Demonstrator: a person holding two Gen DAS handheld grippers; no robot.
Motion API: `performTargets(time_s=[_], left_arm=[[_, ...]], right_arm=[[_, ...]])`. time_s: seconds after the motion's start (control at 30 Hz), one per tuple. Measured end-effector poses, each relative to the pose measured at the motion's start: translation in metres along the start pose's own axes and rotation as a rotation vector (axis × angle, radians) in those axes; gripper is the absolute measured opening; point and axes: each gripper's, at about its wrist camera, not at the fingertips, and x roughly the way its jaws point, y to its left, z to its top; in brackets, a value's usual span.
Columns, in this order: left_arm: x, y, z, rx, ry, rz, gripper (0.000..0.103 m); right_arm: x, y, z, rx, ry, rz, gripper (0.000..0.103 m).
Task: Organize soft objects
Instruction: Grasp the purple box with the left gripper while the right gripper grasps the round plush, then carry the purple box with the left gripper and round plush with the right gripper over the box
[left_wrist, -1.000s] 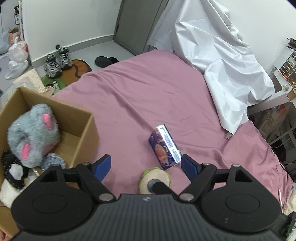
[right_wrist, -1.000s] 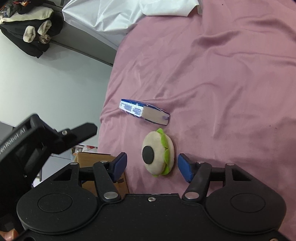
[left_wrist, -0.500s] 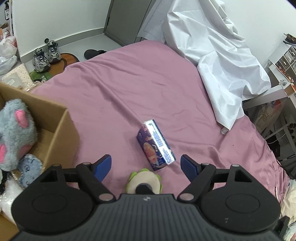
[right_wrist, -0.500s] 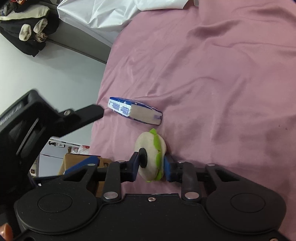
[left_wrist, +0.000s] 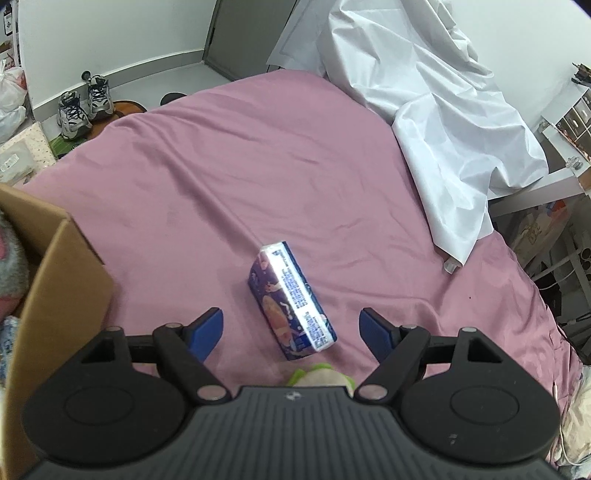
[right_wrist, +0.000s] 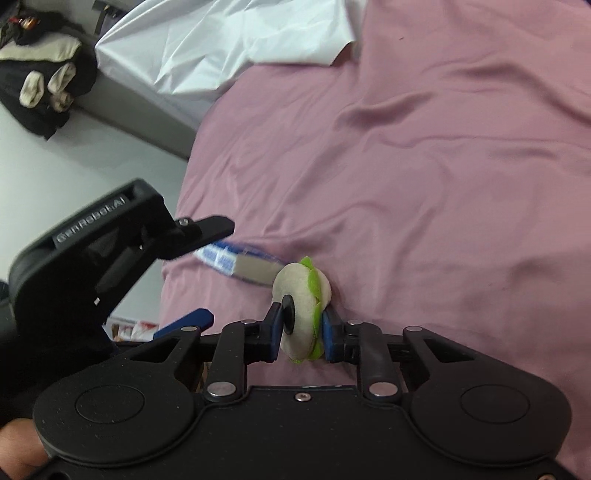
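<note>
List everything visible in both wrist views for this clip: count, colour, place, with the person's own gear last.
burger plush: 1, cream and green, between the right gripper's fingers
tissue pack: 1, blue-purple, on the bed ahead of the left gripper
bedsheet: 1, pink, covering the bed
white sheet: 1, white, draped at the bed's far right
cardboard box: 1, brown, left bed edge
grey plush: 1, grey with pink, inside the box
sneakers: 1 pair, grey, on the floor
dark clothes: 1 pile, black and cream, upper left
left gripper: 1, black with blue pads, open
right gripper: 1, black with blue pads, closed on the plush
</note>
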Motion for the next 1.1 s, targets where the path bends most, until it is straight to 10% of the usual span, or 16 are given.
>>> performTargets(time_s=[0.27,0.5,1.1], left_arm=[[0.018,0.003,0.001,-0.017,0.014,0.003,0.065],[0.023,0.019,-0.005,-0.101,0.066,0.002,0.023],[-0.048,0.025,0.004,-0.069,-0.039,-0.027,0.02]], right_arm=[[0.0,-0.004,-0.001,0.013,-0.035,-0.03,0.022],[-0.005,0.004,0.003,-0.036,-0.066,-0.06,0.022],[-0.031,0.041,0.007,-0.159,-0.112,0.013,0.022]])
